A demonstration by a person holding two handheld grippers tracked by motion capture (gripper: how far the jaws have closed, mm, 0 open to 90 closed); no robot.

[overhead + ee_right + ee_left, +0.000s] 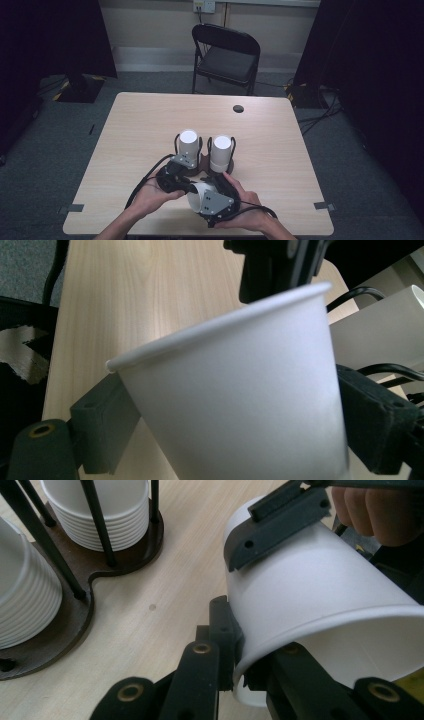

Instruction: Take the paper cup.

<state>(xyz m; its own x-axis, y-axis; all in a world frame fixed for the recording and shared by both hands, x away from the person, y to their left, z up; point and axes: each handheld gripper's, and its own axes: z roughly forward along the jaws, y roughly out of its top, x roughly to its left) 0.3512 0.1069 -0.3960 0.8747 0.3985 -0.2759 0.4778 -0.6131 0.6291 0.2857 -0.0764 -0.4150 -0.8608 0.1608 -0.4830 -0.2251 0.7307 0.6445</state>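
Note:
A white paper cup lies on its side above the table's front, held between both grippers. My right gripper is shut on the cup, one jaw on each side of its body. My left gripper is shut on the rim of the cup, its open mouth turned toward that camera. In the high view the left gripper comes in from the left and the right gripper from below. Just beyond, two stacks of white cups stand in a dark rod holder.
The wooden table has a round cable hole at the back right. A black folding chair stands behind it. Tape marks sit near the front corners. Cables trail from both grippers.

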